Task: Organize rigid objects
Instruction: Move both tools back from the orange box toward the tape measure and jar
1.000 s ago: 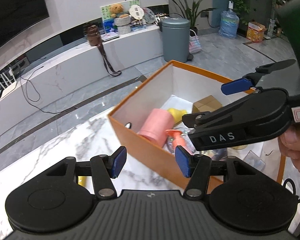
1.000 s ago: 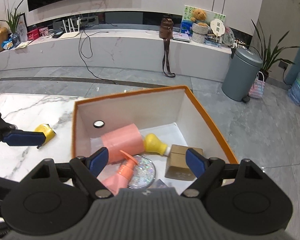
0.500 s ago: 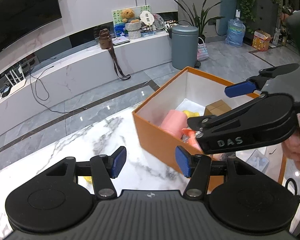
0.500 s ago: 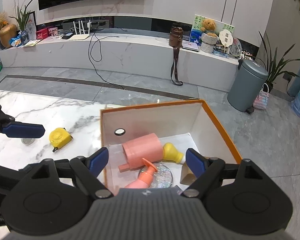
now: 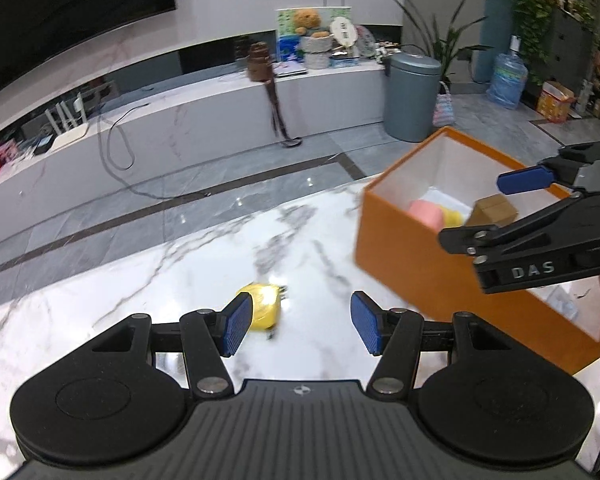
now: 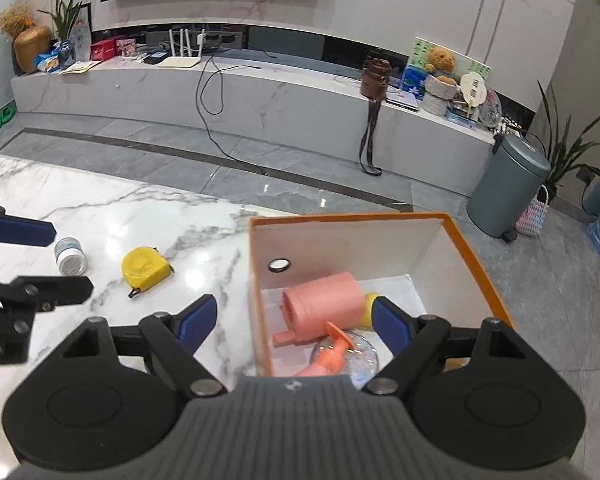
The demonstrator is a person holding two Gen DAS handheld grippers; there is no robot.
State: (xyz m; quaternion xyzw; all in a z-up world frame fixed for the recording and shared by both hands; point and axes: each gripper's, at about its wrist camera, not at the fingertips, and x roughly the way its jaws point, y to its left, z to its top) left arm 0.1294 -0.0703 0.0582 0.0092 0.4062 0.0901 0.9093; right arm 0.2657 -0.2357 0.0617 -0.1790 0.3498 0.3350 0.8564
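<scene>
Your left gripper [image 5: 302, 322] and right gripper [image 6: 294, 320] both have fingers spread, holding nothing. A yellow tape measure [image 6: 144, 269] lies on the table [image 6: 100, 208], beside the orange box [image 6: 480, 258].

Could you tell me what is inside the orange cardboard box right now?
In the orange cardboard box: a pink cylindrical container, a coral pump bottle, a glittery round disc, a yellow object mostly hidden. The right gripper covers the near corner.

Glossy marble table [image 6: 112, 208], matt box [image 6: 476, 264]
</scene>
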